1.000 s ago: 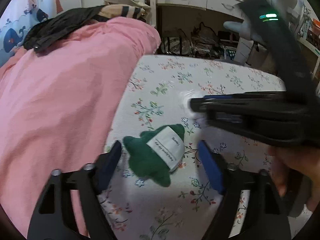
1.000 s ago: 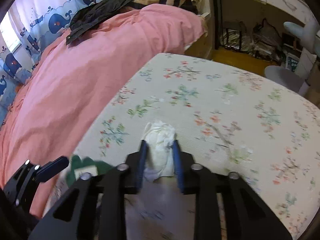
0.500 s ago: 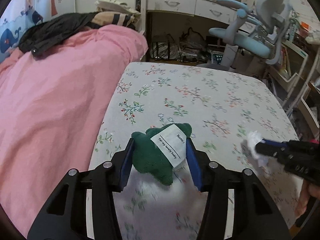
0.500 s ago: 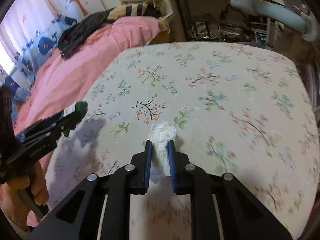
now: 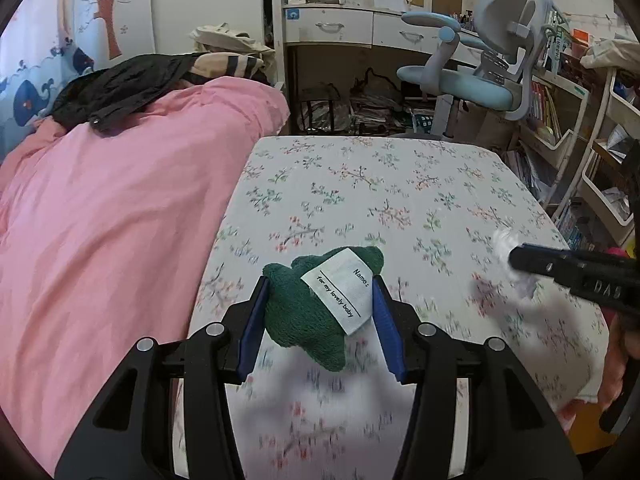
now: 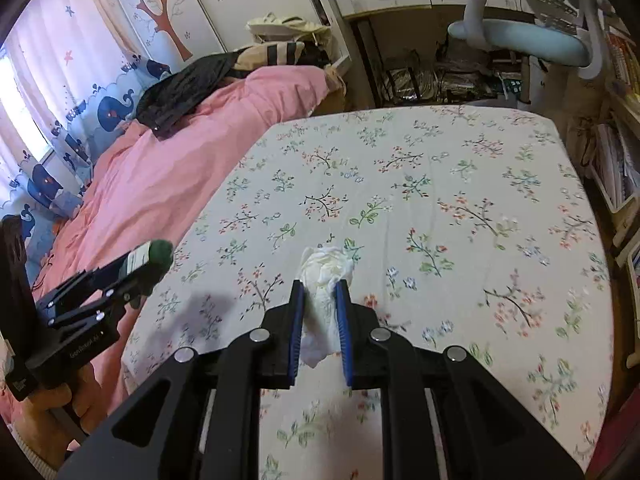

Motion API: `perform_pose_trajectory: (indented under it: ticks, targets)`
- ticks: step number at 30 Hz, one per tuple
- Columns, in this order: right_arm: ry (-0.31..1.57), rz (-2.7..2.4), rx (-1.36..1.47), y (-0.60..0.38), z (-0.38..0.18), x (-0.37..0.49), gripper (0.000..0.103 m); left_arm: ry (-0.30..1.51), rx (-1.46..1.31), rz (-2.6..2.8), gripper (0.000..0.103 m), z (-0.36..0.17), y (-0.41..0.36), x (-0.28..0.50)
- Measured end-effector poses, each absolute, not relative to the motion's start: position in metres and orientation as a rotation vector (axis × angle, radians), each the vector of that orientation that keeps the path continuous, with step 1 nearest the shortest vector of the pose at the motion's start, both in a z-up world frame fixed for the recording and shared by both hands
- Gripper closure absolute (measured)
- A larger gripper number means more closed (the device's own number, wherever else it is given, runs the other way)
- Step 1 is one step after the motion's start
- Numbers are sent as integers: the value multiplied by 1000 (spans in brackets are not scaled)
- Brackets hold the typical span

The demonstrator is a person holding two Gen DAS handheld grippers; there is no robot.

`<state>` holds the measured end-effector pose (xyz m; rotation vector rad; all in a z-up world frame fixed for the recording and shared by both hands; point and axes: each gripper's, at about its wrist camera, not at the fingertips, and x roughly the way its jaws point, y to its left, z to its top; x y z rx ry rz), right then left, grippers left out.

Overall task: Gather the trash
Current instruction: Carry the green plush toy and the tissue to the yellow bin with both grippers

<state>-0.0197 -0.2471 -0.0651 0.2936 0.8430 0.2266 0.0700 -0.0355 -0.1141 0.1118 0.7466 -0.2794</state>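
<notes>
A dark green plush piece (image 5: 308,312) with a white label reading "Name: for my lovely baby" is pinched between the blue pads of my left gripper (image 5: 318,284), lifted above the floral sheet (image 5: 360,184). My right gripper (image 6: 320,286) is shut on a crumpled white tissue (image 6: 324,280), also held off the sheet. In the left wrist view the right gripper (image 5: 516,258) reaches in from the right edge with the tissue (image 5: 502,240) at its tip. In the right wrist view the left gripper (image 6: 154,260) shows at the left with the green plush piece (image 6: 160,252).
A pink duvet (image 5: 112,220) covers the left half of the bed, with a black garment (image 5: 120,88) on top. Beyond the bed's far end stand a white desk (image 5: 352,32), a light-blue chair (image 5: 468,76) and shelves (image 5: 580,140) at the right.
My left gripper closed on the green plush piece and lifted it off the sheet. My right gripper carried the tissue up and rightward, away from the left one.
</notes>
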Motion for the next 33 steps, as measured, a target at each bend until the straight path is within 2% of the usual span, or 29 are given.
perform_pose_trajectory:
  ticks: [13,33]
  targets:
    - [773,235,330,-250,-48,-66,86,715,163,-276,55,-102,-32,-10]
    - [788,247,303,-237,-53,-120,86,707,169,-266,55,-101,-31,-67]
